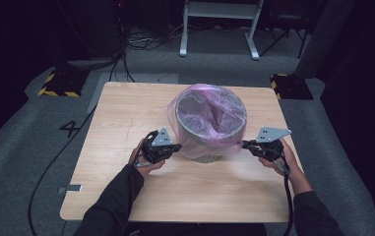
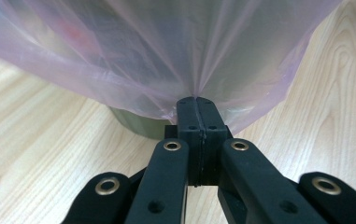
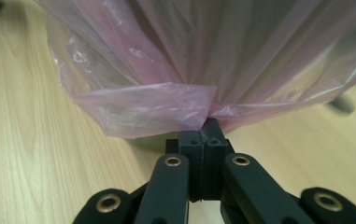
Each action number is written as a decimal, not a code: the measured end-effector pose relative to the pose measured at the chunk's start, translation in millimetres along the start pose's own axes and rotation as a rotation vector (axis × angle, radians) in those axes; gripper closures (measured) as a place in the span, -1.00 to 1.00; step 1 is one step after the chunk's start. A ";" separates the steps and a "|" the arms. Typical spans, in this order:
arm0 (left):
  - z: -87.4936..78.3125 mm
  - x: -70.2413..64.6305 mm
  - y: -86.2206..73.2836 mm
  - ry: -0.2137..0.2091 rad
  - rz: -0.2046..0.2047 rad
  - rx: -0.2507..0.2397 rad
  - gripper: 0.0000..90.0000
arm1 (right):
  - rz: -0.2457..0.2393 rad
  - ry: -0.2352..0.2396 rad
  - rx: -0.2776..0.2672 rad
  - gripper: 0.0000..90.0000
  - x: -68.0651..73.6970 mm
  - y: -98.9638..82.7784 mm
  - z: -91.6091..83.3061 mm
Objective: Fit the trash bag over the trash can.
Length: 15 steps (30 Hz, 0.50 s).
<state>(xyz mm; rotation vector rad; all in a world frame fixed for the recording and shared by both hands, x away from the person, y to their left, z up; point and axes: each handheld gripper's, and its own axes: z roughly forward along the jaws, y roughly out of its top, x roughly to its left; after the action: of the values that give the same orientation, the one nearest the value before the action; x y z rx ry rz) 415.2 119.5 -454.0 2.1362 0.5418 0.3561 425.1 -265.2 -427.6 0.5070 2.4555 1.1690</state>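
Left gripper, lower centre of its own view, jaws pressed tight together with a pinch of the thin pink translucent plastic bag caught between the tips, film fanning up and outward from there. Right gripper, jaws also clamped flat, biting the bag's folded lower hem at mid-frame. In the high view the left gripper sits left of centre, the right gripper right of centre, each at the hanging edge of the bag, which is draped over the round grey bin in the middle of the frame. The bin stands upright on the light wooden table, with grey carpet floor around it
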 end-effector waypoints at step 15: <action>-41.9 3.0 -26.6 0.048 -0.111 -0.039 -0.59 | 0.123 0.026 -0.146 -0.50 1.7 -15.1 -54.6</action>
<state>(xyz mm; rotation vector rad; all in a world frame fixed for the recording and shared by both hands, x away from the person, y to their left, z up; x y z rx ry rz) 392.9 163.8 -451.5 2.0546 0.6727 0.3532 395.3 -309.1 -407.9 0.6100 2.3662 1.4007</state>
